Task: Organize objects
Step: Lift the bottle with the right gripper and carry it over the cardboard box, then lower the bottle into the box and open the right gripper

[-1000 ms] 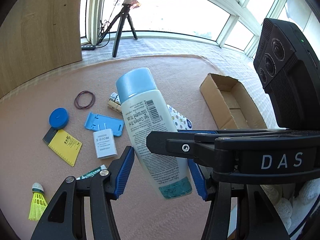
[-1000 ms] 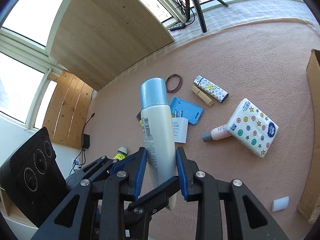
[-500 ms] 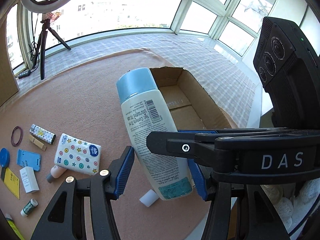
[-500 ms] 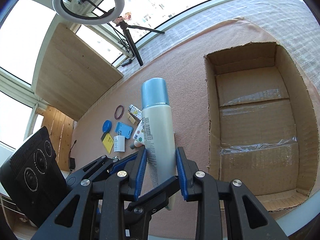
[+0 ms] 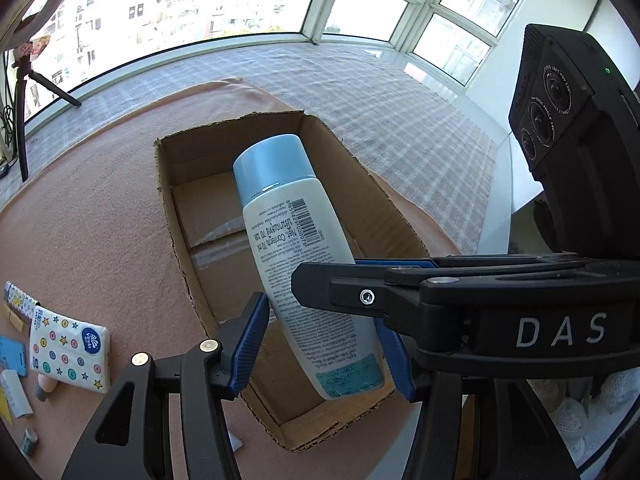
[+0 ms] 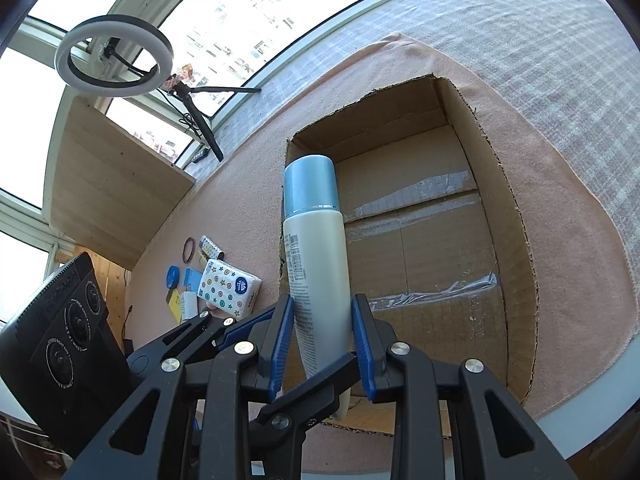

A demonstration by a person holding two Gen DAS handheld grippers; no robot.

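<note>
A white lotion bottle with a light-blue cap [image 5: 304,256] is held in the air above an open cardboard box [image 5: 168,200]. Both grippers grip it. My left gripper [image 5: 320,344] is shut on its lower body, one blue pad on each side. My right gripper [image 6: 324,340] is shut on the same bottle [image 6: 316,264], crossing the left one at right angles. The box [image 6: 516,216] lies on a pink cloth and shows only its taped bottom. The bottle's cap points toward the box's far end.
Left of the box lie a star-patterned tissue pack [image 5: 68,348], a patterned lighter [image 5: 18,300], a blue card [image 6: 192,278], a blue round lid [image 6: 173,276], a hair band [image 6: 189,250] and small tubes. A ring light on a tripod [image 6: 114,58] stands by the windows.
Both grippers have carried the bottle to the right, from above the scattered items to above the cardboard box. The grip on the bottle is unchanged.
</note>
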